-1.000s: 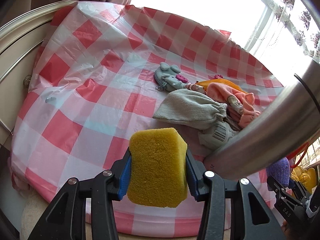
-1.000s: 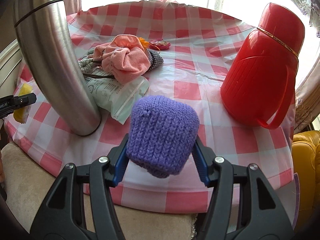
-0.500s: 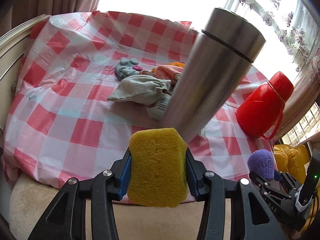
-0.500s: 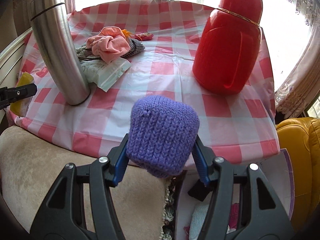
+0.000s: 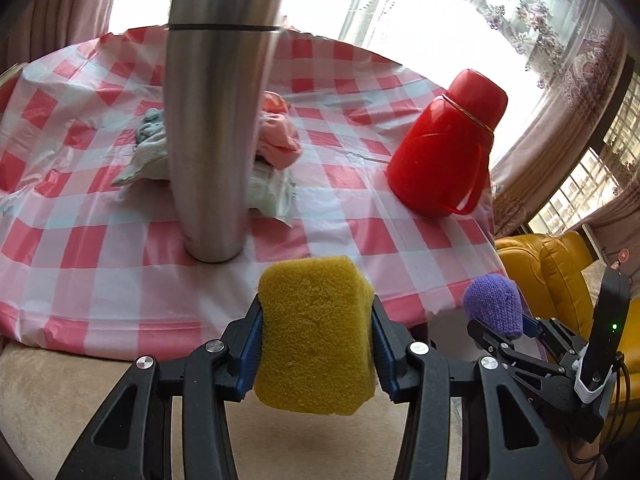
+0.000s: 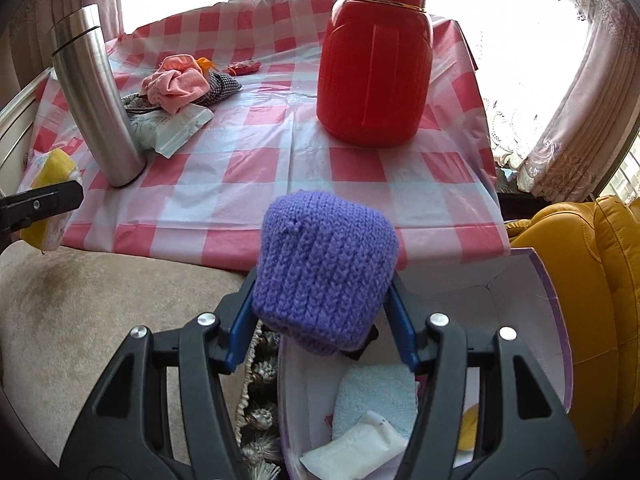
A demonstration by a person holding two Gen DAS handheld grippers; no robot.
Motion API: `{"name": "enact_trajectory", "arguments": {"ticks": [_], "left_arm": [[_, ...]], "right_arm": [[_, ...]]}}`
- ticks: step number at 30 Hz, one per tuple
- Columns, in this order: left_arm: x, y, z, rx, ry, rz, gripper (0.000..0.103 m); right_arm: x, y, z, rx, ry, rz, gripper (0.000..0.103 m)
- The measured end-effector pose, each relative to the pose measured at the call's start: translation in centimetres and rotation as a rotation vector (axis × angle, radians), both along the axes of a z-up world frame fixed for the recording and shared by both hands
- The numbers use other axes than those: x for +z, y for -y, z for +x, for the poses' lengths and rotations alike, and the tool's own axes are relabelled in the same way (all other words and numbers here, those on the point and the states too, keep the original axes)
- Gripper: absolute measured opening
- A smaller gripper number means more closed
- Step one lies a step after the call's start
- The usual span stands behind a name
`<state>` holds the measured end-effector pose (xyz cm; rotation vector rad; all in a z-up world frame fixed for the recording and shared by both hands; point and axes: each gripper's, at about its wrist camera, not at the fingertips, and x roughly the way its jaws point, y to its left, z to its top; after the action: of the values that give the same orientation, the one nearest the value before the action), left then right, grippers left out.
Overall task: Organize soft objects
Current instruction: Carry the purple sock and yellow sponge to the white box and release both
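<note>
My left gripper [image 5: 316, 344] is shut on a yellow sponge [image 5: 314, 334], held off the near edge of the checked table [image 5: 100, 240]. My right gripper [image 6: 322, 308] is shut on a purple knitted piece [image 6: 324, 268] and hangs over an open white box [image 6: 520, 304] with a purple rim beside the table. In the box lie a light blue cloth [image 6: 376, 396] and a white packet [image 6: 356, 448]. The left wrist view shows the purple knitted piece [image 5: 494, 308] at lower right. More soft things stay on the table: a pink cloth [image 6: 176, 82], a grey cloth [image 5: 150, 152] and a packet of tissues [image 6: 172, 128].
A tall steel flask [image 5: 218, 120] stands near the table's front edge. A red jug [image 6: 374, 60] stands to its right. A yellow armchair [image 6: 592, 292] is beside the box, and a beige cushion [image 6: 100, 304] lies below the table edge. Curtains and bright windows are behind.
Both grippers have drawn back from the table and swung right with their loads. The box has come into view under the right gripper. The flask now stands farther off, left of centre.
</note>
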<state>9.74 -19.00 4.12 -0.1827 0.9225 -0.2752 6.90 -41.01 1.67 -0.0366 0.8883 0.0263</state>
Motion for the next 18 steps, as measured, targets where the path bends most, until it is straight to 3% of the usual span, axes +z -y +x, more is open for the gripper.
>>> {"name": "enact_trajectory", "arguments": {"ticks": [18], "left_arm": [[-0.5, 11.7, -4.0, -0.301, -0.026, 0.014, 0.048]], "right_arm": [[-1.4, 8.1, -5.0, -0.133, -0.043, 0.003, 0.063]]}}
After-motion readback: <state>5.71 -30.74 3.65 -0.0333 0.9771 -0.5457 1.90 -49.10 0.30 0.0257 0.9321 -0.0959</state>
